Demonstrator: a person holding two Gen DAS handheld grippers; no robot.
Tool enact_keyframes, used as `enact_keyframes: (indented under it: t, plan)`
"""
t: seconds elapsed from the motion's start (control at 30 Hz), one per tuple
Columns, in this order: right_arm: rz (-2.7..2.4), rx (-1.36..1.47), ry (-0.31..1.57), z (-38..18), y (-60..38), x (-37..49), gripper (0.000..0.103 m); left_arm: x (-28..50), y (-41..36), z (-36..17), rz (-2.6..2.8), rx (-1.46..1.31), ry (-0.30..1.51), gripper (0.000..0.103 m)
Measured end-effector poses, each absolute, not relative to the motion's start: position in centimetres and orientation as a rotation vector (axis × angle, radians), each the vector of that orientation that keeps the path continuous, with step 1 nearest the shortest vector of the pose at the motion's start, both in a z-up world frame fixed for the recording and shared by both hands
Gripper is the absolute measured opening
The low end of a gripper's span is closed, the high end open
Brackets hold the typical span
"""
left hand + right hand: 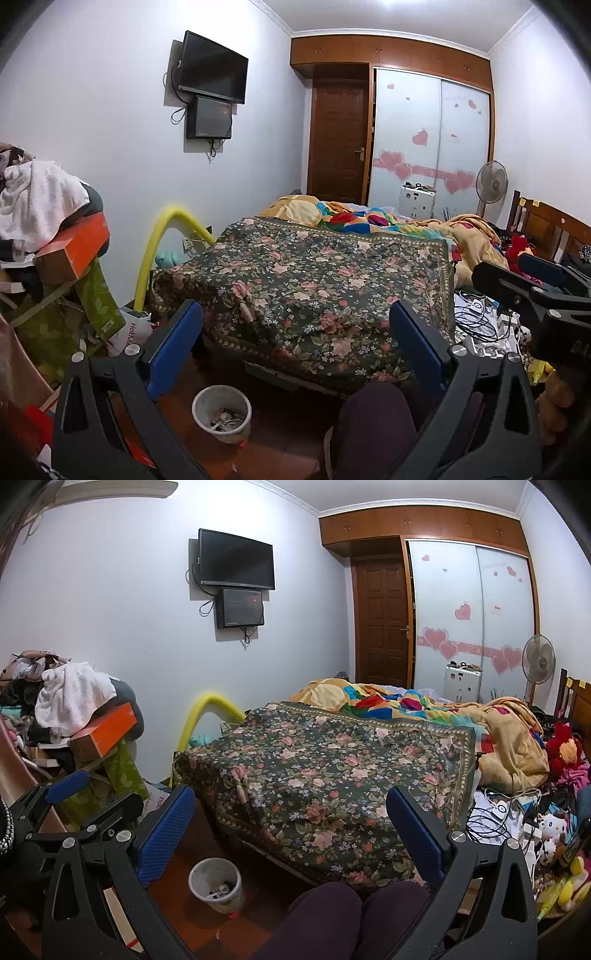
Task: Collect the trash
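Ahead of my tongs lay the bed under a floral blanket. My left tongs and right tongs both gaped apart, holding nothing. The small wastebasket, trash inside, stood on the floor below them.

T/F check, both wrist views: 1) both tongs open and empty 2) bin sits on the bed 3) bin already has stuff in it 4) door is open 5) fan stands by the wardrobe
1) Left tongs and right tongs are open and empty. True.
2) The bin sits on the bed. False: it stands on the floor beside the bed.
3) The bin has litter in it. True.
4) The door is open. False: it is shut.
5) The fan stands by the wardrobe. True.
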State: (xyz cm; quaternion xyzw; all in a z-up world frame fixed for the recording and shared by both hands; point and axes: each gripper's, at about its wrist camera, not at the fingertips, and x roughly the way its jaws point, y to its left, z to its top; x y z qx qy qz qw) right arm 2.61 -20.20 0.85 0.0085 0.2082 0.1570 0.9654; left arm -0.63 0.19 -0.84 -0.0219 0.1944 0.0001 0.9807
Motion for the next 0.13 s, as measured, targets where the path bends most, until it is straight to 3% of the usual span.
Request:
enact_keyframes:
  t: [0.13]
  plan:
    - [0.316,0.018,0.426,0.88,-20.41,2.69,0.103,-0.65,0.16,-0.76,0.000,-0.045,0.391,0.101]
